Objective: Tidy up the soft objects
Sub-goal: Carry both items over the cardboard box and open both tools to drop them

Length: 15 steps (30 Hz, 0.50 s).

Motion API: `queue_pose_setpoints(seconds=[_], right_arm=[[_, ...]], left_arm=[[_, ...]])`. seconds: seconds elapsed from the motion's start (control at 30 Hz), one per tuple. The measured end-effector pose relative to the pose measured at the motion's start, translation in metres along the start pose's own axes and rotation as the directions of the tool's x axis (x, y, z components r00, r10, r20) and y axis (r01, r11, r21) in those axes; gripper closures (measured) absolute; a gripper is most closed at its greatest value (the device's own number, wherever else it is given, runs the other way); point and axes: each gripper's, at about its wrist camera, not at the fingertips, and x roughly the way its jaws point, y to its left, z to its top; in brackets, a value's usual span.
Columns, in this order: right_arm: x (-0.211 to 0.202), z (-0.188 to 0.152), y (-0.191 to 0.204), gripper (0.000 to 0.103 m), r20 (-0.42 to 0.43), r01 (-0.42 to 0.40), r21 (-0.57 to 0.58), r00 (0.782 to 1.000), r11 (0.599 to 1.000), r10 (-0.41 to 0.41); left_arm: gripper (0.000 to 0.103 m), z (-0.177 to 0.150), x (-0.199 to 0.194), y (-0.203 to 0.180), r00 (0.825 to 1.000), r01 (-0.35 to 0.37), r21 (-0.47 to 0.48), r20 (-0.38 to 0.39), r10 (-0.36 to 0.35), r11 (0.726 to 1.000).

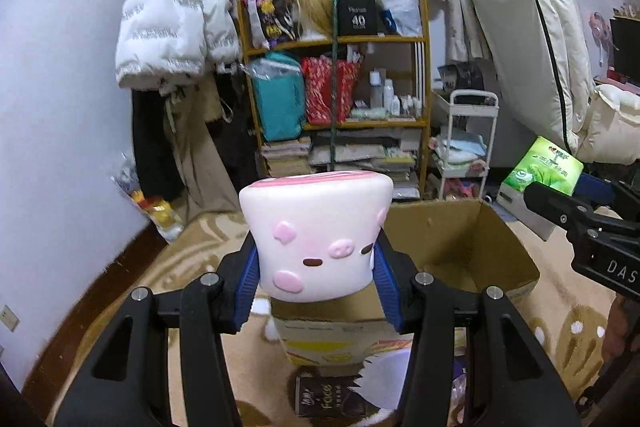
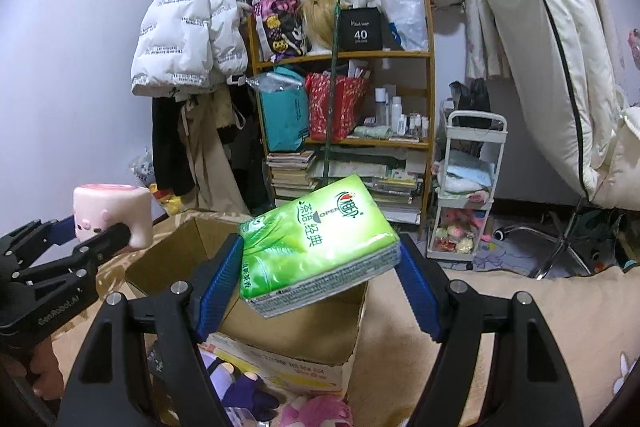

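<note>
My left gripper [image 1: 316,259] is shut on a pink and white marshmallow pig squishy [image 1: 316,235] and holds it above the near edge of an open cardboard box [image 1: 472,239]. My right gripper [image 2: 320,267] is shut on a green tissue pack [image 2: 316,239], tilted, above the same box [image 2: 280,311]. The tissue pack [image 1: 544,167] shows at the right of the left wrist view, and the squishy [image 2: 114,215] at the left of the right wrist view.
The box stands on a beige patterned carpet [image 2: 540,315]. Plush toys [image 2: 316,411] and a dark packet [image 1: 324,395] lie in front of it. A wooden shelf [image 1: 340,83], a white cart [image 2: 468,195], hanging coats [image 1: 176,7] and a leaning mattress [image 2: 552,47] stand behind.
</note>
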Motion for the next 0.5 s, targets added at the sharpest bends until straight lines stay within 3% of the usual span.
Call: queue_pose_setpoints(seconds=[0.5], right_arm=[[0.037,-0.031,-0.004,0.023,-0.11,-0.043,0.003,0.993,0.999,0.043]], left_arm=[[0.053,-0.015,0.034,-0.012,0.994,0.039,0.015,-0.103,-0.037,0.999]])
